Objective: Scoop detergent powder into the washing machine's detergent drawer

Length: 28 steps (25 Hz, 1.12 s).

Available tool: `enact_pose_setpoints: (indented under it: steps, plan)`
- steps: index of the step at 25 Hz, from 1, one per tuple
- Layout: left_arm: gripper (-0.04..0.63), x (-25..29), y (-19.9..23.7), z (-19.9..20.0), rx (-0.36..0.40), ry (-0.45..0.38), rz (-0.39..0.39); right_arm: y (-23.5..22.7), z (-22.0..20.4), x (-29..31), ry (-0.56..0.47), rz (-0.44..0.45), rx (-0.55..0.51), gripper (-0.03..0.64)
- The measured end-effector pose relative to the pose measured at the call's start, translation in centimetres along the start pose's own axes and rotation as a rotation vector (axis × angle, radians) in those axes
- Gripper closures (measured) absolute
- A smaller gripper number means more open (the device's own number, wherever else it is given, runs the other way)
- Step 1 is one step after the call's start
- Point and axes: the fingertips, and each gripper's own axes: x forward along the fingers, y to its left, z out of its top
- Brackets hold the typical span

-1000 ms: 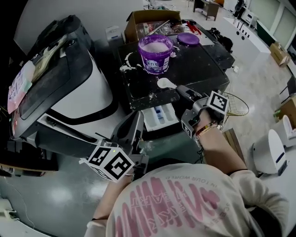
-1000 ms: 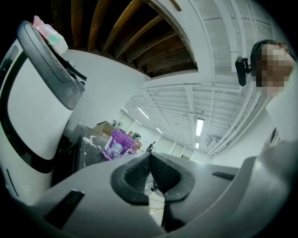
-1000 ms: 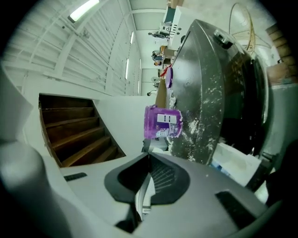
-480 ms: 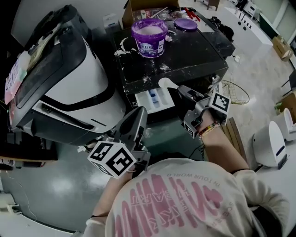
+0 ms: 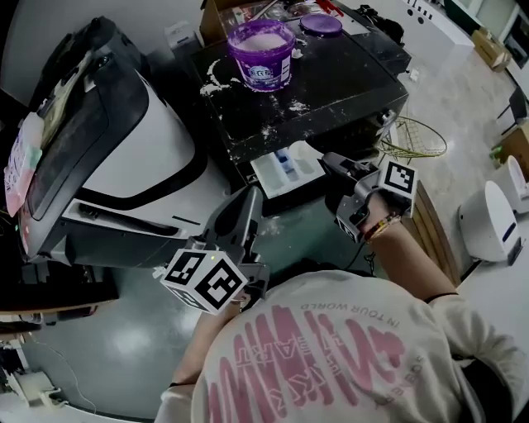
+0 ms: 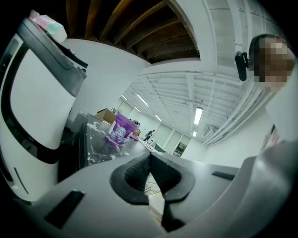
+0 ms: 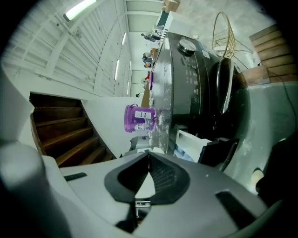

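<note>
Right now the right gripper [image 5: 332, 162] is clenched on the handle of the white scoop [image 7: 147, 184]. The open detergent drawer [image 5: 283, 170] sits just ahead of its tips. The purple powder tub [image 5: 261, 51] stands farther beyond, on the washing machine [image 5: 347, 78]. The left gripper [image 5: 247, 205] is pinched closed on nothing, just short of the drawer.

A large white-and-black appliance [image 5: 140, 157] with a dark grey lid is seen at the left, and a pink sheet [image 5: 18, 169] is laid at its far left edge. A cardboard box [image 5: 213, 11] is seen at the top edge, a gold wire hoop [image 5: 417, 136] and wooden slats [image 5: 434, 235] at the right, and a white rounded device [image 5: 488, 221] beyond them. A wooden staircase [image 7: 60, 135] is shown in the right gripper view.
</note>
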Motion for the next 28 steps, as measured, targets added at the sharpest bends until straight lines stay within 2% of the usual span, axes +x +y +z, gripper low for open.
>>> enact_pose_setpoints:
  steps: [13,20,28]
  plan:
    - [0.594,-1.9,4.7,1.8,-0.034,0.098,-0.127,-2.4,-3.9,-0.5,-0.159,-0.086,0.017,0.617]
    - [0.594,-3.6,6.2,2.2,-0.048,0.123,-0.185,-2.4,-6.3,-0.4,-0.208,-0.125,-0.037,0.617]
    - [0.592,-5.7,8.6,3.0,-0.072,0.111,-0.199,-2.7,-8.5,0.4,-0.229,-0.208,-0.162,0.617]
